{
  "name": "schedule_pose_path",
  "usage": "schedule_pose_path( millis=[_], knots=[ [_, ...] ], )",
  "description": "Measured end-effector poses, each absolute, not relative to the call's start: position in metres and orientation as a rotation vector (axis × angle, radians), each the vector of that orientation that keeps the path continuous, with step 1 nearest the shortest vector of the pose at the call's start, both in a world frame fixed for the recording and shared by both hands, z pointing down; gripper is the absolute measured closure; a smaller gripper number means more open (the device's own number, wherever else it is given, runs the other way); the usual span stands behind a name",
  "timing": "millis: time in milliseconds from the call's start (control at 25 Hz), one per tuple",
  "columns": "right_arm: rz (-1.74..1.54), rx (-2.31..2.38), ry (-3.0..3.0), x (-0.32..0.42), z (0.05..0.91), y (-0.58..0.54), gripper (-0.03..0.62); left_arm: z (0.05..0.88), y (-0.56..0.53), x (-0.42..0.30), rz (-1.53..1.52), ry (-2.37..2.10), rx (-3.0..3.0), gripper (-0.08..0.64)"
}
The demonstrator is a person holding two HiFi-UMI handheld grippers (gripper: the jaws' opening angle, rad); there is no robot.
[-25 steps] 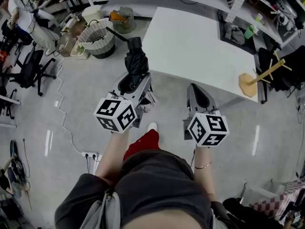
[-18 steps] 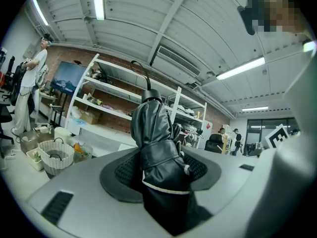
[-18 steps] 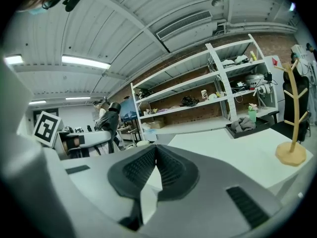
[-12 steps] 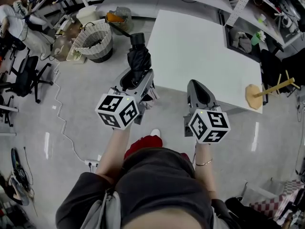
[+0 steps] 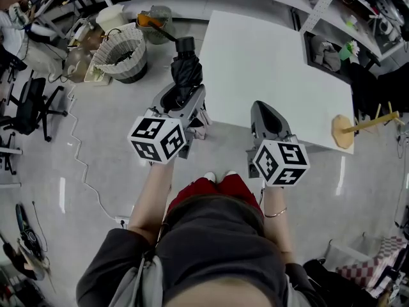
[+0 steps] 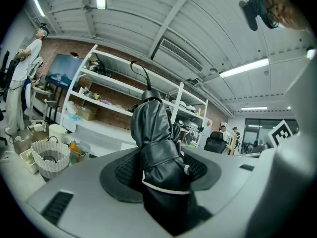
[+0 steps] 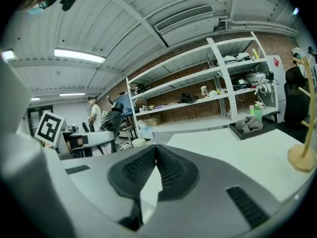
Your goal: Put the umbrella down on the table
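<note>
A folded black umbrella in its sleeve sticks out ahead of my left gripper, handle end forward, just off the left edge of the white table. In the left gripper view the umbrella fills the gap and my left gripper is shut on it, both pads pressing its sides. My right gripper hovers at the table's near edge. Its jaws are shut tip to tip with nothing between them. The right gripper view also shows the umbrella off to the left.
A wicker basket stands on the floor left of the table. A wooden peg stand sits at the table's right corner, a dark tray with cloths beyond it. An office chair and a cable lie left. Shelves line the far wall.
Both grippers have moved forward toward the table with the person's step. The right gripper's tip now reaches the table's near edge; the umbrella stays held in the left.
</note>
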State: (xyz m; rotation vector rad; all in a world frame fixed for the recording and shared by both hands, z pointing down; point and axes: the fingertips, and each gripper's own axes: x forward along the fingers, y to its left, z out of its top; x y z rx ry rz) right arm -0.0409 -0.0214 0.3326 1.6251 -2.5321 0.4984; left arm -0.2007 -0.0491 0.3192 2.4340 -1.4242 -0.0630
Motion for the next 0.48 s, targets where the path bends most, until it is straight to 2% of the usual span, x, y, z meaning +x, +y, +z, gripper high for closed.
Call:
schedule_pose_path(
  millis=[480],
  knots=[
    [0.516,1.648,-2.505,-0.018,0.338,-0.085,0.574,0.332,-0.128,-0.196,-0.011,-1.446,2.413,0.342]
  ],
)
